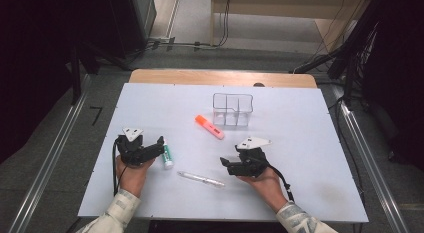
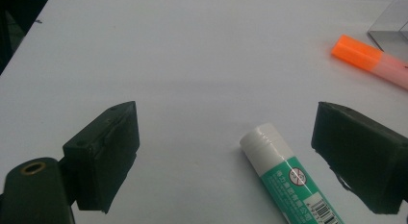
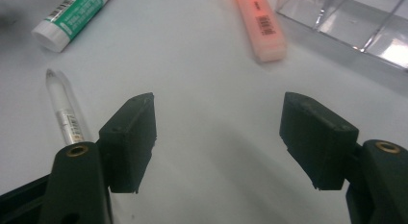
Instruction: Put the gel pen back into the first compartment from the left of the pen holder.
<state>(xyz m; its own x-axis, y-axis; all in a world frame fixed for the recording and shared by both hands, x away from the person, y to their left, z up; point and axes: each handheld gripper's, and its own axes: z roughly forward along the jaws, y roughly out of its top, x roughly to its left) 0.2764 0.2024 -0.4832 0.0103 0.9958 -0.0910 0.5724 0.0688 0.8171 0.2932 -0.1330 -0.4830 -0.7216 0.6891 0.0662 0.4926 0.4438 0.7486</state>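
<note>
Left hand-held gripper (image 2: 226, 156), jaws spread wide, straddles a light, slippery green-and-white plastic glue stick (image 2: 288, 178) (grip mid-barrel).

- A white rectangular sheet (image 1: 300, 158) covers most of a pale wooden table (image 1: 220, 77), whose bare wood shows as a strip along the far edge.
- The floor around it is grey carpet (image 1: 65, 158), lit evenly from above (no lamp itself is in sight).
- Two silver metal rails (image 1: 47, 165) run along the floor, one at each side of the table.
- Black cables (image 1: 165, 43) trail over the floor beyond the table, toward a light wooden furniture panel (image 1: 280, 5) at the top.
- Dark equipment (image 1: 60, 33) stands in shadow at the far left, and dark stands with hanging cables (image 1: 370, 43) at the far right.
</note>
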